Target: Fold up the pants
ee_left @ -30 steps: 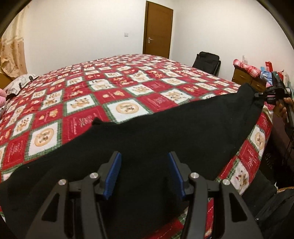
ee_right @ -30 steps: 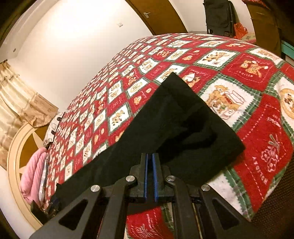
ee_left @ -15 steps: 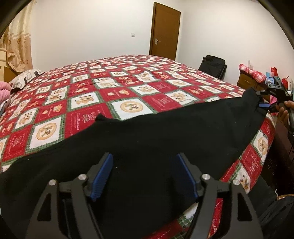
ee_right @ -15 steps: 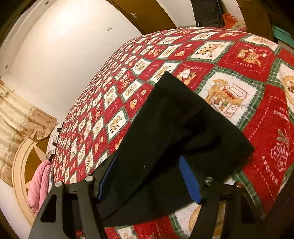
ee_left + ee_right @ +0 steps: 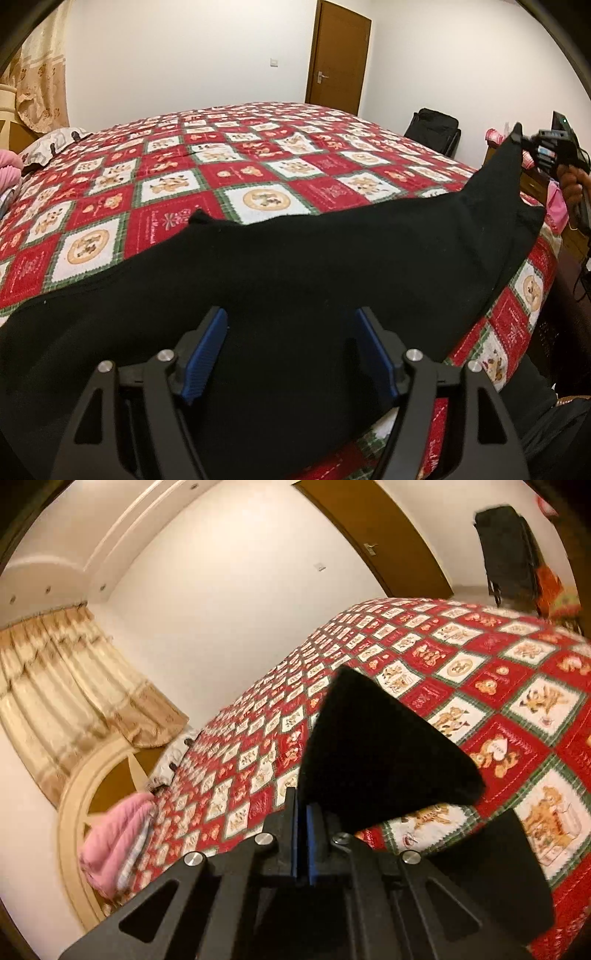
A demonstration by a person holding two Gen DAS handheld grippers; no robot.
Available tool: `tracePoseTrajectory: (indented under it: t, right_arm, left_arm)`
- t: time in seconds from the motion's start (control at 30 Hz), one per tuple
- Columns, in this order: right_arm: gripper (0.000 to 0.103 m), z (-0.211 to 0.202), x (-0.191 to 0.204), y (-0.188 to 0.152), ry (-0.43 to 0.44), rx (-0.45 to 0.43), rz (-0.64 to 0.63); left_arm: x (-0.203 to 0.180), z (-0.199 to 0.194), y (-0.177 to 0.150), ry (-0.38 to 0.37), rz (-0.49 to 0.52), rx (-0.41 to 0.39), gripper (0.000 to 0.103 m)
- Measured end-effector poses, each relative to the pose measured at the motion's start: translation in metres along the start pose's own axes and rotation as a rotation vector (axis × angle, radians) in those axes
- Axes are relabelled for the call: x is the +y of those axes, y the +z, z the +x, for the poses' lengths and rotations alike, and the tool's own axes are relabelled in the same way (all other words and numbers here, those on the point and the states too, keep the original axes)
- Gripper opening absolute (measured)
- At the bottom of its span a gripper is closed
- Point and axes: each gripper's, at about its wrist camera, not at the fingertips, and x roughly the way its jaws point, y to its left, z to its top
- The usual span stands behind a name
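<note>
Now your right gripper [image 5: 303,834] is clamped on the pants [image 5: 295,280], lifting 1 end at 3 o'clock to fold it over; your left gripper [image 5: 291,354] hangs wide above them on the bed [image 5: 258,170].

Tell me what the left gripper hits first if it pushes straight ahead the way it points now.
Most likely the black pants: the left gripper stands open, angled down over the cloth spread on the quilted bed, with nothing else in between. How far above the cloth it sits is unclear.
</note>
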Motion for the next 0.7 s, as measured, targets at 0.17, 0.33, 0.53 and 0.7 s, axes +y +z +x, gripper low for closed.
tracePoseTrajectory:
  t: [0.17,0.33,0.53,0.7]
  right_arm:
    - [0.004,-0.004,-0.05,-0.04,-0.252,0.137,0.062]
    - [0.004,-0.046,-0.091,-0.073,-0.218,0.127,0.181]
    - [0.004,-0.053,-0.087,-0.067,-0.192,0.083,0.19]
    - [0.004,-0.048,-0.086,-0.067,-0.204,0.066,0.219]
  left_arm:
    - [-0.001,-0.001,0.0,-0.006,0.006,0.003,0.074]
    - [-0.003,0.0,0.002,-0.022,-0.001,0.008,0.074]
    - [-0.025,-0.002,0.012,-0.068,0.053,0.011,0.074]
    - [-0.063,0.002,0.021,-0.132,0.155,0.033,0.074]
